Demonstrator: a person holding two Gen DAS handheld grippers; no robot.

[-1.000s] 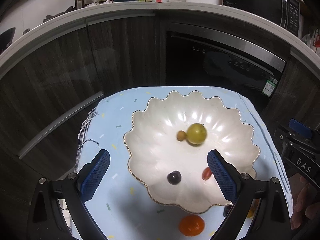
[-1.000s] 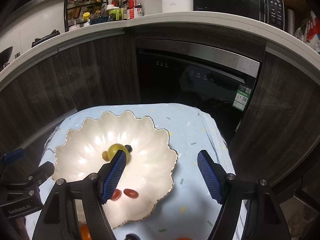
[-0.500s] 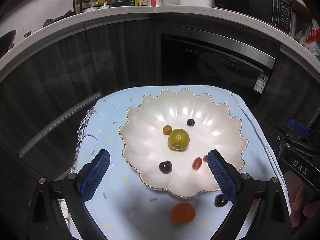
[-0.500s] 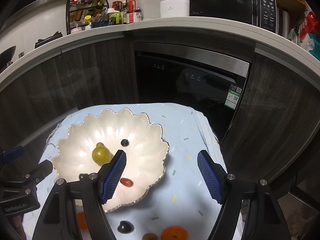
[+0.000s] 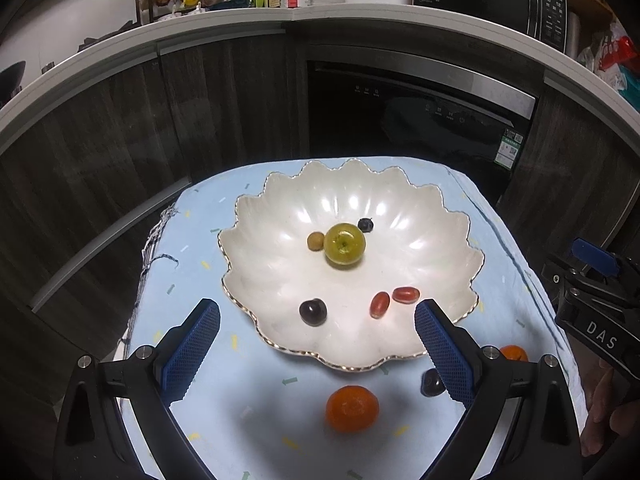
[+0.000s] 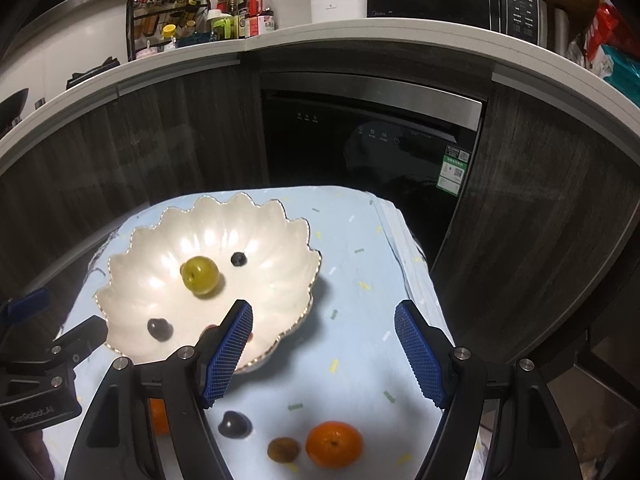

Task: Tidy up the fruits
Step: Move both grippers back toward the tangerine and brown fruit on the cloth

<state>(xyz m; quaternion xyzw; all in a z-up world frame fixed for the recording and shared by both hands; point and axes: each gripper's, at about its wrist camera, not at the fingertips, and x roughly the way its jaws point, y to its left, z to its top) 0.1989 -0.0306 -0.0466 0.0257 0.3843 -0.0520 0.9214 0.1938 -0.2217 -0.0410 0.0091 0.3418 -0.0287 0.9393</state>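
Left gripper (image 5: 316, 344) with jaws released and empty above a scalloped bowl (image 5: 452, 268) holding a green apple (image 5: 344, 245) on the blue-clothed bench (image 5: 208, 412); tangerine (image 6: 334, 444) outside, below the released, empty right gripper (image 6: 323, 354)

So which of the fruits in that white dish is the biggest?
The yellow-green round fruit near the middle of the scalloped dish. It dwarfs the small brown one touching it, the dark berries and the two red oval ones.

Open, empty tongs (image 6: 323, 350) hang over the blue cloth (image 6: 352, 280) beside the scalloped bowl (image 6: 288, 232).
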